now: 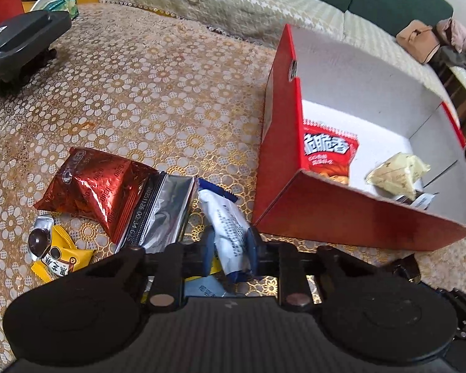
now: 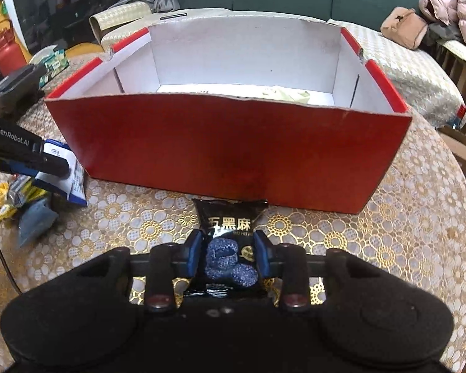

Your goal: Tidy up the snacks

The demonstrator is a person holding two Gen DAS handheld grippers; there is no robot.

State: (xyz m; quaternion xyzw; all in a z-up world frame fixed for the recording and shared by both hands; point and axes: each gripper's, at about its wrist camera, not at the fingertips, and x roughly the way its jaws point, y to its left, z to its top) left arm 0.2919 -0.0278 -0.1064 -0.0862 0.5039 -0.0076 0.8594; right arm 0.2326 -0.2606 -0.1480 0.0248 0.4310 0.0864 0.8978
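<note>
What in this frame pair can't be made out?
- Right wrist view: the red box front wall hides most of its contents.
- Left wrist view: items under the white-and-blue packet are covered by the left gripper.
- Right wrist view: the black packet lower label is hidden by the right gripper.

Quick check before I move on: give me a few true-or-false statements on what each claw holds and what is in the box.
1. The left claw is shut on a white and blue packet. True.
2. The right claw is open over bare cloth. False: it grips a black packet.
3. The red box is closed. False: its top is open.
4. A red snack bag already lies inside the box. True.
5. The red foil bag lies on the table outside the box. True.
</note>
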